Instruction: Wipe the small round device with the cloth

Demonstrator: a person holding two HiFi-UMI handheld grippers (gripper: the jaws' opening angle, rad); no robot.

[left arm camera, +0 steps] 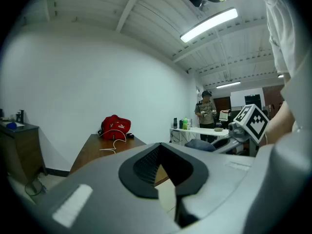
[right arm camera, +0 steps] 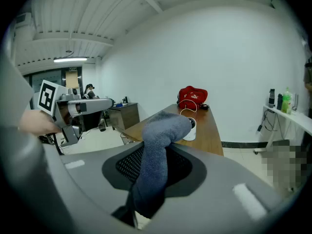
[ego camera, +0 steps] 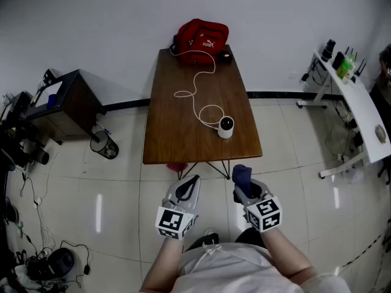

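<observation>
**Cloth gripped, round device on the counter ahead**

The right gripper (ego camera: 244, 187) is clamped on a blue-grey cloth (ego camera: 242, 173), which stands up from between its jaws and folds over at the top. Just beside it, the left gripper (ego camera: 190, 182) has its jaws closed together with nothing between them. Both hang over the tiled floor (ego camera: 122, 188), short of the near edge of the brown wooden counter (ego camera: 177, 133). The small white round device (ego camera: 226, 127), dark-faced, stands on the counter toward its near right corner, apart from the cloth and touched by neither gripper. A white cable (ego camera: 197, 90) snakes from the device along the counter top to the far end, where a red bag (ego camera: 201, 36) sits by the wall.
</observation>
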